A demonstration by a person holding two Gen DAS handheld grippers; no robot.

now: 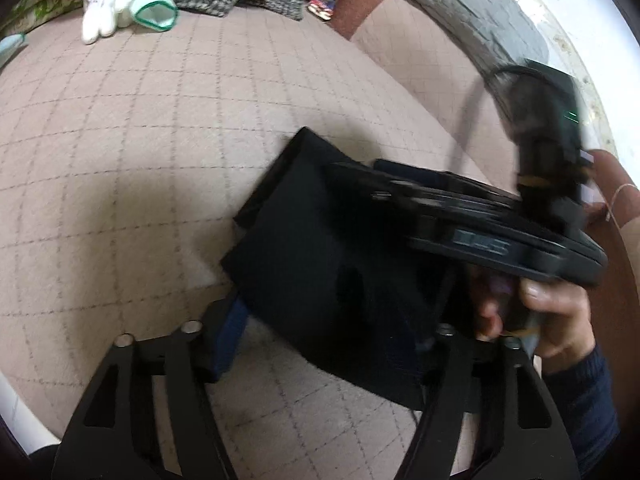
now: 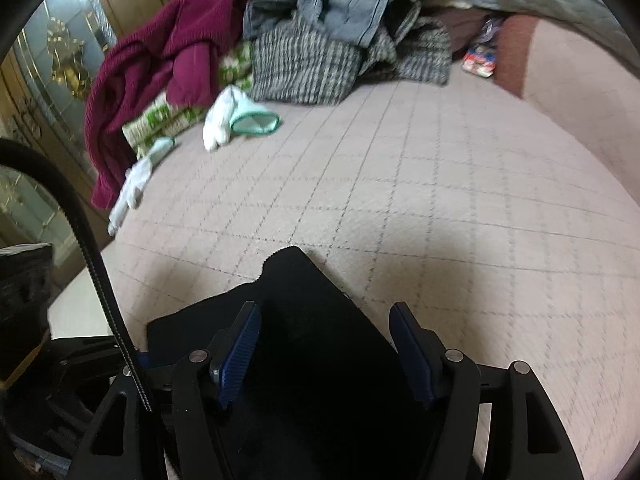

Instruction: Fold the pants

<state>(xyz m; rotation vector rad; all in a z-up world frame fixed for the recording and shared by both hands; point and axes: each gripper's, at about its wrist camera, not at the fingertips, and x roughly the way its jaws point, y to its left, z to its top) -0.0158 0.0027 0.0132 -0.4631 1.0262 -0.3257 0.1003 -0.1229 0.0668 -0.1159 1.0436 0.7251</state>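
Observation:
The black pants (image 1: 320,264) lie folded into a compact bundle on the pink quilted bed cover (image 1: 160,140). My left gripper (image 1: 332,332) is open, its fingers wide apart around the near end of the bundle; its right finger is hidden behind the cloth. The right gripper's body (image 1: 500,232) crosses the left wrist view above the pants, held by a hand (image 1: 552,312). In the right wrist view the right gripper (image 2: 326,344) is open, its blue-padded fingers (image 2: 240,348) straddling the pants (image 2: 316,360) without pinching them.
A pile of clothes stands at the back of the bed: a maroon sweater (image 2: 160,64), houndstooth fabric (image 2: 312,60), grey garments (image 2: 340,12). White gloves (image 2: 236,120) lie near the pile. A grey quilt (image 1: 480,4) borders the right side. A black cable (image 2: 100,280) hangs at left.

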